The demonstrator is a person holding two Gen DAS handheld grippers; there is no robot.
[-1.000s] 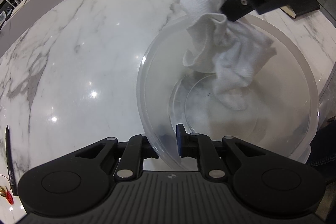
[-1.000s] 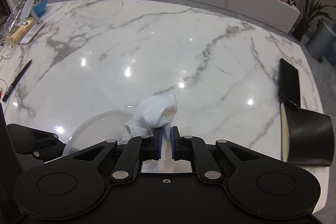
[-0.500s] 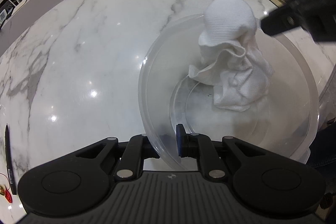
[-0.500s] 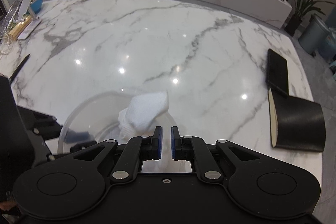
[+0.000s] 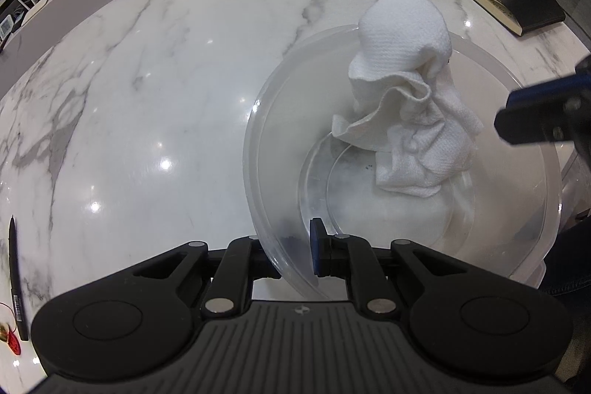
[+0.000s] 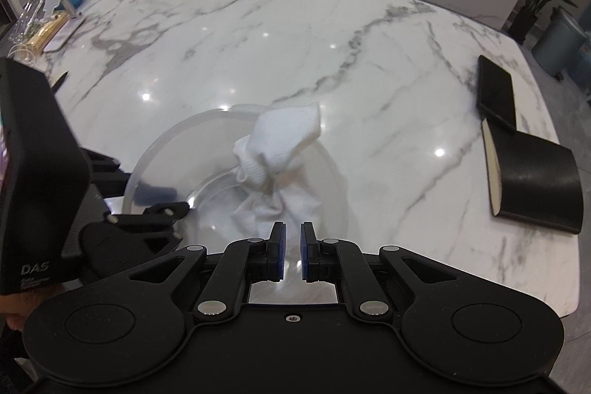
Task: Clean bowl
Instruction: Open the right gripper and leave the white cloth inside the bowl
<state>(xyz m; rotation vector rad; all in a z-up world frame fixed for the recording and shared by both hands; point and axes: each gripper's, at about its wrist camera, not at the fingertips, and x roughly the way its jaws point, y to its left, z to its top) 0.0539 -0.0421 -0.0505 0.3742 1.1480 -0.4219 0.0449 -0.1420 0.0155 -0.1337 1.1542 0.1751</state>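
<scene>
Now empty right hand-held gripper (image 6: 291,255), narrowly parted.

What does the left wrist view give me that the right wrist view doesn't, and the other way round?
Left only: the left gripper clamped on the clear plastic bowl's near rim, and dark specks on the bowl floor. Right only: the right gripper, open and empty, short of the crumpled white cloth. Both: bowl, cloth standing free inside it, the black notebook.
</scene>
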